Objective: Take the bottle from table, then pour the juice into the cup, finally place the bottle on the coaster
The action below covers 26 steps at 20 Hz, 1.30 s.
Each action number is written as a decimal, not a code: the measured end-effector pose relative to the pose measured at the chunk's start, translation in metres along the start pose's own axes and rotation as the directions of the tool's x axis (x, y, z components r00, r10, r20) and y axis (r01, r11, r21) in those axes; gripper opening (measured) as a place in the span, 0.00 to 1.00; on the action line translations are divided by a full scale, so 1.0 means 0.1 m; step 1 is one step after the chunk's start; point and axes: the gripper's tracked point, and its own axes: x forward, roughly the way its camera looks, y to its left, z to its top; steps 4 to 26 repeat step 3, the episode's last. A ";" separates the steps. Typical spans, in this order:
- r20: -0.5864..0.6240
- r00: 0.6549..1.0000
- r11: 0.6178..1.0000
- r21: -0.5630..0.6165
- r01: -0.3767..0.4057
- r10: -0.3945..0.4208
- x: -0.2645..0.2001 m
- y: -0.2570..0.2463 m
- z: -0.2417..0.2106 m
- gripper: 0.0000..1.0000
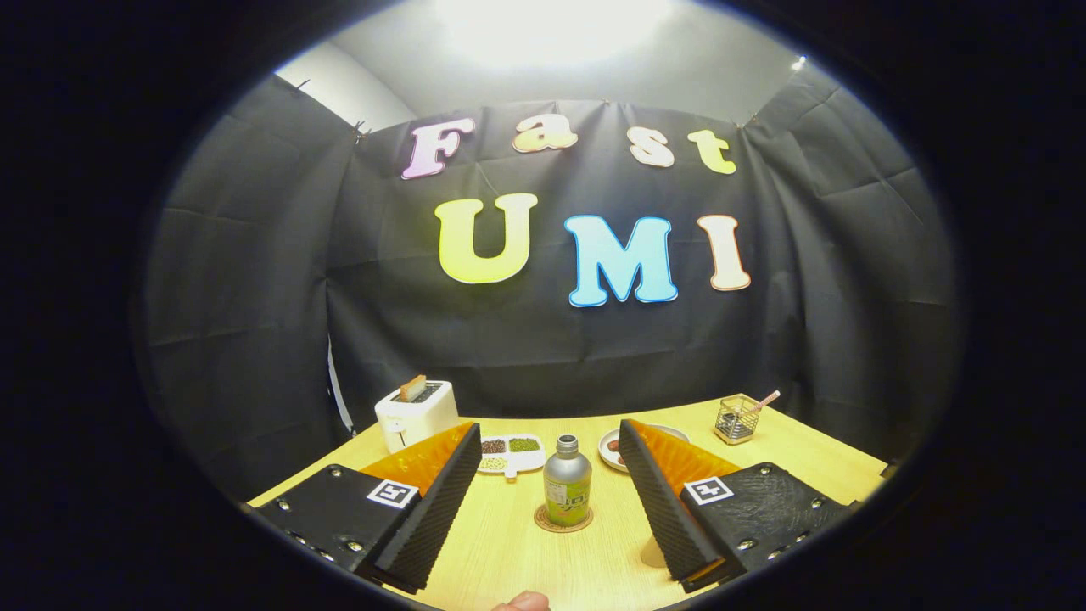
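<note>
A fingertip shows nearest; the tool stands wide open, its ribbed wedge fingers holding nothing. Between them a rounded metal bottle stands upright on a round coaster on the pale wooden bench. Beyond: a divided dish, plate, white toaster, wire holder.

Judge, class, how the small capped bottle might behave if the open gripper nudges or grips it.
The bottle, upright on its coaster between the open gripper fingers, is tall and narrow-based, so probably tips when nudged high. Its smooth, metallic-looking wall may slip. It is round, so likely rolls if toppled.
</note>
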 end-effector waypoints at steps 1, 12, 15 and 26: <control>0.008 1.000 1.000 0.000 -0.005 0.005 -0.02 0.02 0.04 0.98; 0.019 1.000 1.000 -0.001 -0.011 0.011 -0.05 0.04 0.08 0.98; 0.019 1.000 1.000 -0.001 -0.011 0.011 -0.05 0.04 0.08 0.98; 0.019 1.000 1.000 -0.001 -0.011 0.011 -0.05 0.04 0.08 0.98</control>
